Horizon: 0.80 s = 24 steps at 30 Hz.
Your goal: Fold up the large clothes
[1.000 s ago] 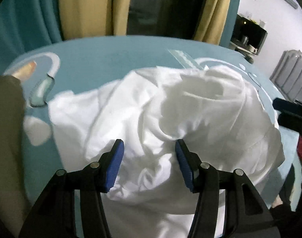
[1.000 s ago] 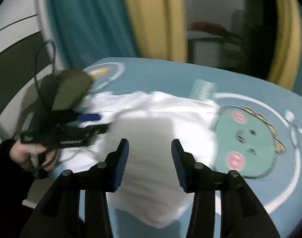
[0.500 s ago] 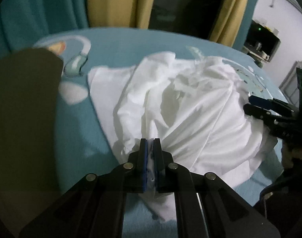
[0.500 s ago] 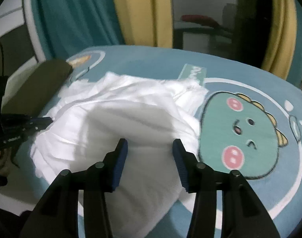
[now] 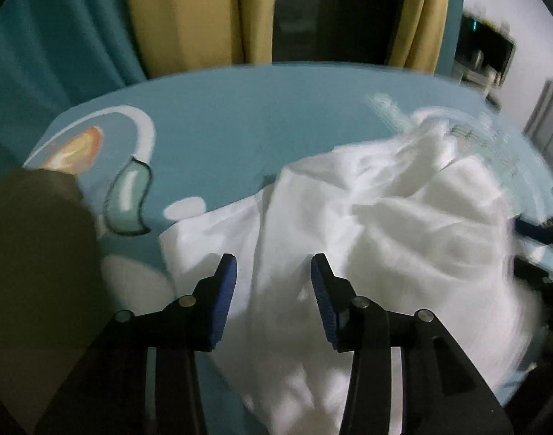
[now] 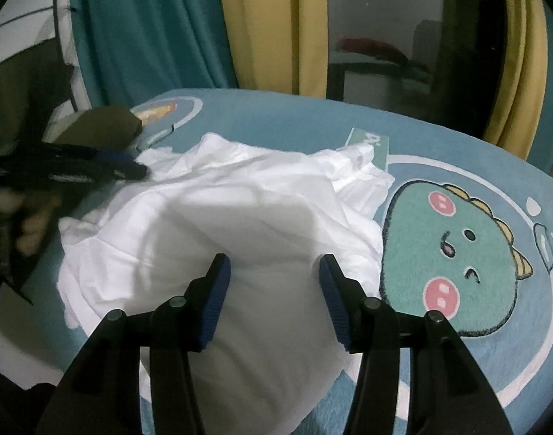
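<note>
left gripper (image 5: 272,272): jaws apart and opening, blue pads clear of the cloth, nothing pinched; hovers over the near-left edge of the garment. Also seen from the right wrist view at far left (image 6: 131,168), blurred, with a hand (image 6: 19,224) gripping it.
right gripper (image 6: 274,272): jaws apart, nothing between the pads; hangs over the near middle of the garment. Only its tips show at the right edge of the left wrist view (image 5: 530,230).
white garment (image 6: 218,224): crumpled heap, unfolded, lying on the mat; bunched folds toward the far right, flatter panel near. Both grippers are above it; contact with either cannot be told. In the left wrist view (image 5: 385,224) it fills the centre and right.
mat (image 6: 283,123): teal-blue, printed with a green dinosaur face (image 6: 450,253) just right of the garment, partly covered by its right edge.
olive object (image 5: 33,261): dark olive mass at the near left of the mat; what it is cannot be told.
curtains (image 6: 272,25): yellow and teal, hanging behind the far edge of the mat.
</note>
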Each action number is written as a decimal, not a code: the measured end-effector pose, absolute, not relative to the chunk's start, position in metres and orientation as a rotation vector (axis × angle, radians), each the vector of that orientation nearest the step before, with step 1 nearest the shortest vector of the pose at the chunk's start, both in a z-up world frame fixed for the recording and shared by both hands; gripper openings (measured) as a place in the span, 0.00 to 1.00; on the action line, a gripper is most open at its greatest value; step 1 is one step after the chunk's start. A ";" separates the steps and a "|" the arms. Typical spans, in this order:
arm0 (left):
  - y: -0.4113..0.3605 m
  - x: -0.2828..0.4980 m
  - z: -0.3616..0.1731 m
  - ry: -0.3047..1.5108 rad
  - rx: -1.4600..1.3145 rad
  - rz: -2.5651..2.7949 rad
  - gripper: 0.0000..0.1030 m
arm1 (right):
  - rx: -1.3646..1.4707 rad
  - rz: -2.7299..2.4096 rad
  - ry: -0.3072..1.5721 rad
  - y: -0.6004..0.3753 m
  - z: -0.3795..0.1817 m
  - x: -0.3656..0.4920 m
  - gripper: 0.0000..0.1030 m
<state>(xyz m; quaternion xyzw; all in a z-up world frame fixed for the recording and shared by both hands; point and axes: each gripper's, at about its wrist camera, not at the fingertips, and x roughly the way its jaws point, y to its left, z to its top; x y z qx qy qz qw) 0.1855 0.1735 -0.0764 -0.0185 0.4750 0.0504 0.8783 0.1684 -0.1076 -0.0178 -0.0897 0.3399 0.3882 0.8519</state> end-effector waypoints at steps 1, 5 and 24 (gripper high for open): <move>0.174 0.191 -0.082 1.000 -0.024 0.102 0.44 | -0.180 0.818 0.708 -0.110 -0.015 0.168 0.50; 0.186 0.204 -0.078 0.951 -0.004 0.209 0.27 | -0.164 0.804 0.688 -0.119 -0.011 0.169 0.50; 0.070 0.182 -0.038 0.839 0.089 -0.122 0.36 | -0.077 0.697 0.702 -0.151 -0.004 0.196 0.55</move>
